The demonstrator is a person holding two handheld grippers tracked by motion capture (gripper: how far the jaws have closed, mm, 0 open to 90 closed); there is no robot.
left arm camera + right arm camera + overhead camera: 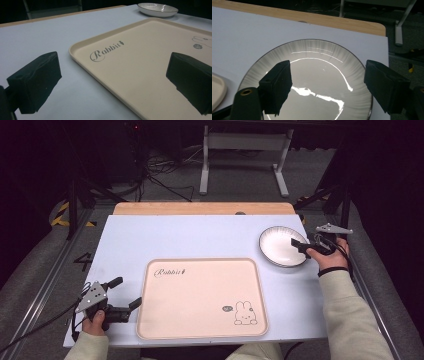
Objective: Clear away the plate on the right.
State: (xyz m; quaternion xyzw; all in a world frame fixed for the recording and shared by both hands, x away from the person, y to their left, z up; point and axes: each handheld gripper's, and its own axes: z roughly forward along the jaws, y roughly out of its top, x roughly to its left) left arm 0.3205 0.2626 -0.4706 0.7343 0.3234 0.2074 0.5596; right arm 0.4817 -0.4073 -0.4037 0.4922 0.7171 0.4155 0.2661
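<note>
Tray [200, 295] lettered "Rabbit", rabbit drawing [244, 314], plate [280, 246] under right tool [305, 249]

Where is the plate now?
In the high view, the plate sits at the table's far right, beyond the tray's corner, under the right gripper.

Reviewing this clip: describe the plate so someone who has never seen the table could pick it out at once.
Start from the pale blue table and the big cream tray at its near middle. Beyond the tray's far right corner sits the plate, with the right gripper open over its rim. It is the only round, glossy white dish, with a thin dark rim.
</note>
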